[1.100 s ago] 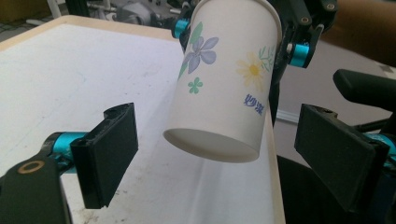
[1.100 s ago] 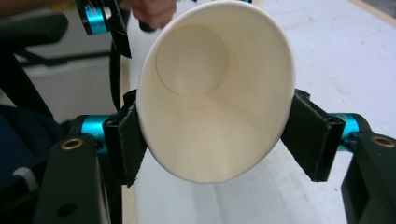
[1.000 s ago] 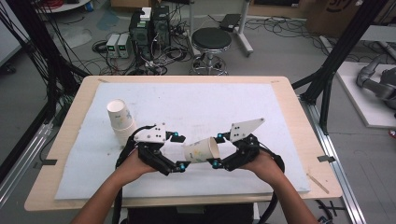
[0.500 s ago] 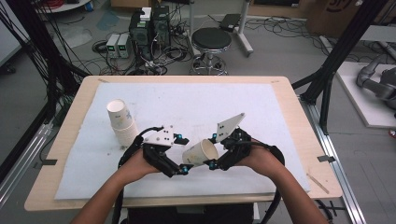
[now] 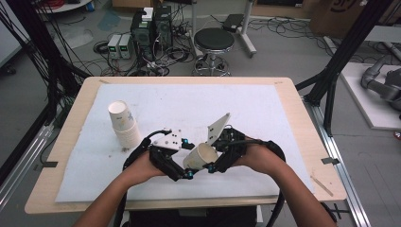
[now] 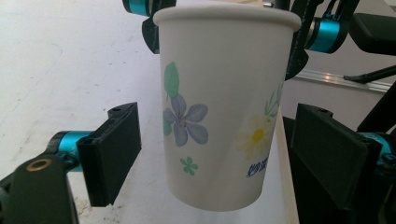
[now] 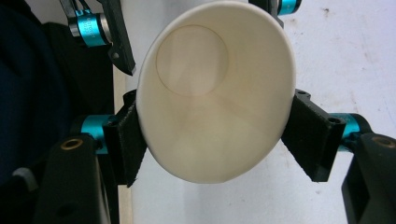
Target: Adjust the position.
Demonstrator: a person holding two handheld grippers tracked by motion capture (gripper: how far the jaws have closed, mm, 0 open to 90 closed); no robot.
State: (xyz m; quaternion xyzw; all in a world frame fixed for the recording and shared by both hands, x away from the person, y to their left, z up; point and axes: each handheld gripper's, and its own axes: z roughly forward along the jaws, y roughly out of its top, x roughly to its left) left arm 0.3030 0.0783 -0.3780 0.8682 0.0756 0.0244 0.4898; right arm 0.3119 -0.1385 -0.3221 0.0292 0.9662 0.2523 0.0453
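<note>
**Paper cup held over the white mat between two grippers**

A lab floor with cables, power boxes and a black stool [image 5: 214,40] lies beyond a wooden table [image 5: 302,113] that carries a wide white mat [image 5: 265,123]. Everything below is placed against that mat.

The mat's far half and right side lie bare, giving open room there. Near its left edge stands a stack of paper cups [image 5: 124,125], mouth down, well apart from the hands. The work sits close to the mat's near edge, about midway along it, with only a narrow strip of mat and the table's rim between the hands and the person.

The right gripper [image 5: 213,164] clenches the paper cup [image 5: 200,156] above the mat: in the right gripper view its two pads [image 7: 312,135] press on opposite sides of the rim, squeezing the mouth into an oval, and the cup's inside bottom faces the camera. In the high view the cup is tilted, its mouth turned up and toward the right hand [image 5: 257,158].

The left gripper [image 5: 185,173] is released. In the left gripper view the flowered wall of the cup [image 6: 219,112] hangs between its jaws, with a clear gap at each pad [image 6: 112,151], so nothing is touched. Its jaws have just been closing in around the cup. The left hand [image 5: 142,165] sits just left of the cup, low over the mat's near part.
</note>
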